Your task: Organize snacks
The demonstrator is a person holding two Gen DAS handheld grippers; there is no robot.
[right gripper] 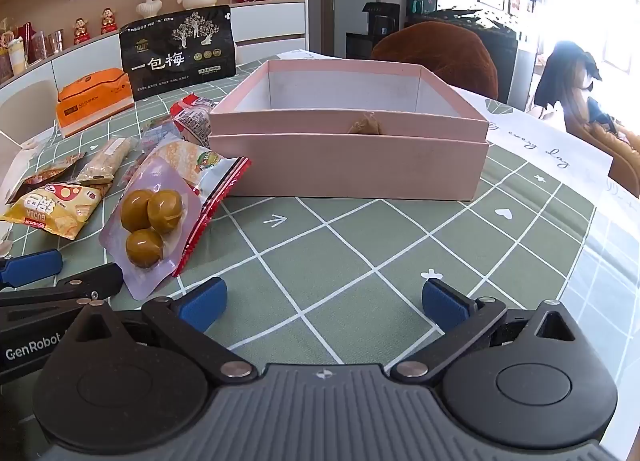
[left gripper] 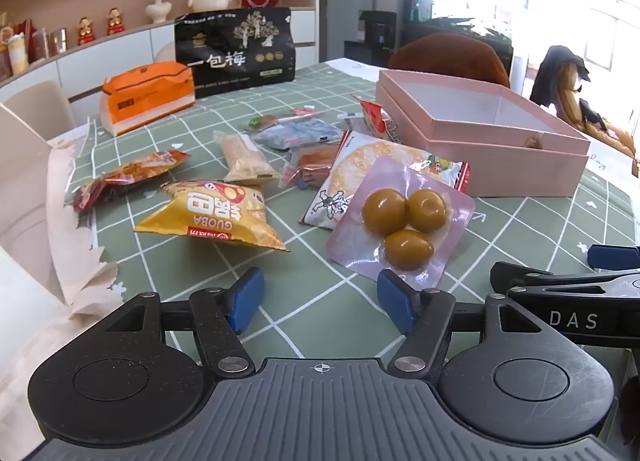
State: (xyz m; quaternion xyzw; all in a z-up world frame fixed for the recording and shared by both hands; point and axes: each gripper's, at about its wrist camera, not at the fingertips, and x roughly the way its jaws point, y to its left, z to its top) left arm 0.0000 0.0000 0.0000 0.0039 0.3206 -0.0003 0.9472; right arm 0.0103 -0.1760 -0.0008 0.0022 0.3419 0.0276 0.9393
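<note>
Several snack packs lie on the green checked tablecloth. A clear pack of three brown eggs [left gripper: 404,221] [right gripper: 149,223] lies nearest, on a rice cracker pack [left gripper: 360,165] [right gripper: 192,165]. A yellow Guoba bag [left gripper: 216,213] [right gripper: 52,209] lies to its left. An open pink box [left gripper: 480,141] [right gripper: 352,157] stands to the right with one small brown item inside. My left gripper [left gripper: 320,301] is open and empty, just short of the egg pack. My right gripper [right gripper: 324,301] is open and empty over bare cloth in front of the box.
A black plum bag [left gripper: 236,49] [right gripper: 180,49] and an orange box [left gripper: 148,97] [right gripper: 94,99] stand at the table's far side. A white paper bag [left gripper: 48,221] lies at the left. Chairs stand behind the table. A shelf of ornaments fills the back wall.
</note>
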